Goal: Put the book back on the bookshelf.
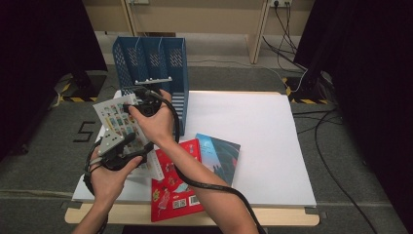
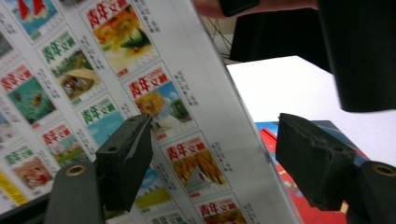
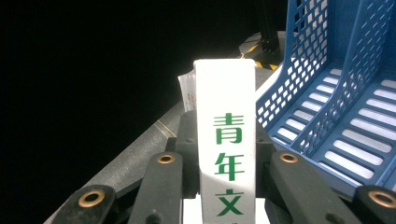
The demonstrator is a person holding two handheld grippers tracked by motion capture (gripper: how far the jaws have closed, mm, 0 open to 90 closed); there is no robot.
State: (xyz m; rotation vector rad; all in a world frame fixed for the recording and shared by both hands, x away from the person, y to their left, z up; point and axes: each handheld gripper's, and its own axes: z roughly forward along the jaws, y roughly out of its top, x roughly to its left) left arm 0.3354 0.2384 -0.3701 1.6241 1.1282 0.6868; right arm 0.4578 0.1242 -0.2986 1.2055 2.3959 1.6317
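Magazine [image 1: 121,127] upright, tilted, long axis running up from table, spine [image 3: 226,140] facing right gripper [image 1: 141,105], which clamps it. Left gripper [image 2: 212,163] jaws apart, astride magazine's lower edge, not pressing. Blue file rack [image 1: 160,68] just beyond right gripper.

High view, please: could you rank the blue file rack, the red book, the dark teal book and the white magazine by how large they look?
1. blue file rack
2. red book, partly under the forearm
3. white magazine and dark teal book: look alike, and the magazine is raised, tilted and partly covered, so unranked.
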